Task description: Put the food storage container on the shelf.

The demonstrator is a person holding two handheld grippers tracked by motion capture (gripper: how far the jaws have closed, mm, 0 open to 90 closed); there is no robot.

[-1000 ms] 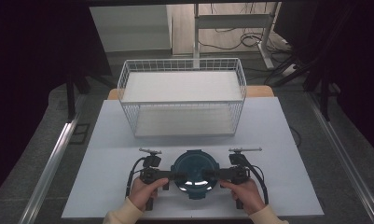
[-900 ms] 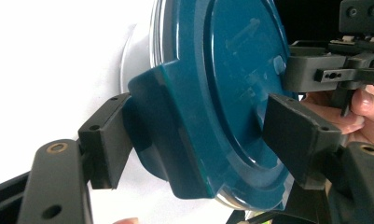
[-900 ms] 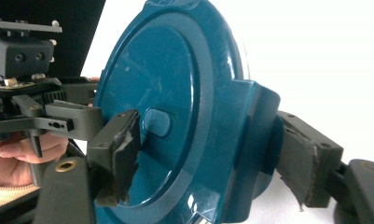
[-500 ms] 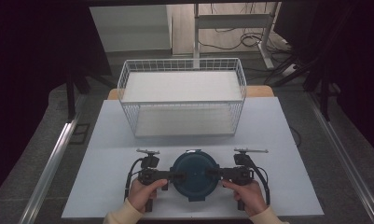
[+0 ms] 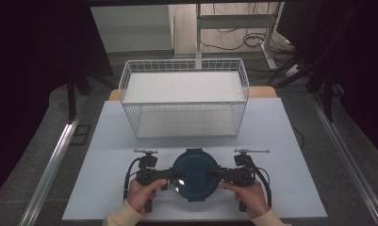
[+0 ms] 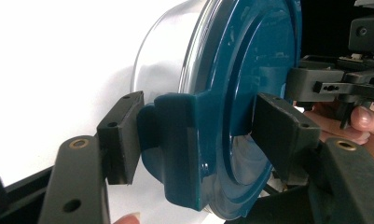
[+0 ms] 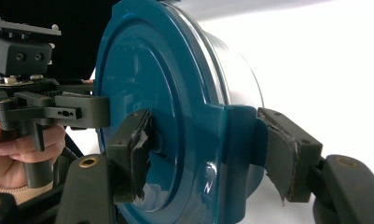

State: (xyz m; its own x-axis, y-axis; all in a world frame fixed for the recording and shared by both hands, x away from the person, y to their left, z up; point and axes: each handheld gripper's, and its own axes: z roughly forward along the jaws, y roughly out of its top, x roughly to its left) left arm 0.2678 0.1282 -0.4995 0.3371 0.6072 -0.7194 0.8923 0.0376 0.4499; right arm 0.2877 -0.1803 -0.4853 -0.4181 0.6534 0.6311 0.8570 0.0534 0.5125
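A round glass container (image 5: pixel 194 174) with a dark blue lid (image 6: pixel 250 70) sits near the table's front edge between both hands. My left gripper (image 5: pixel 172 174) reaches in from the left. Its jaws have just been closing, and its pads (image 6: pixel 124 135) now press on the lid's side latch (image 6: pixel 175 144), one under the flap and one on the lid's top. My right gripper (image 5: pixel 217 174) comes from the right. Its jaws closed a little earlier, and its pads (image 7: pixel 133 144) clamp the opposite latch (image 7: pixel 236 140). The clear bowl (image 7: pixel 240 74) shows beneath the lid.
A white wire basket (image 5: pixel 184 62) stands at the back of the white table (image 5: pixel 281 141), behind the container. Dark floor and metal rails flank the table. Desk legs and cables lie beyond the basket.
A bright glare on the lid a second ago is gone, and the lid now looks flat and dark. Both hands stay at its sides, hardly shifted.
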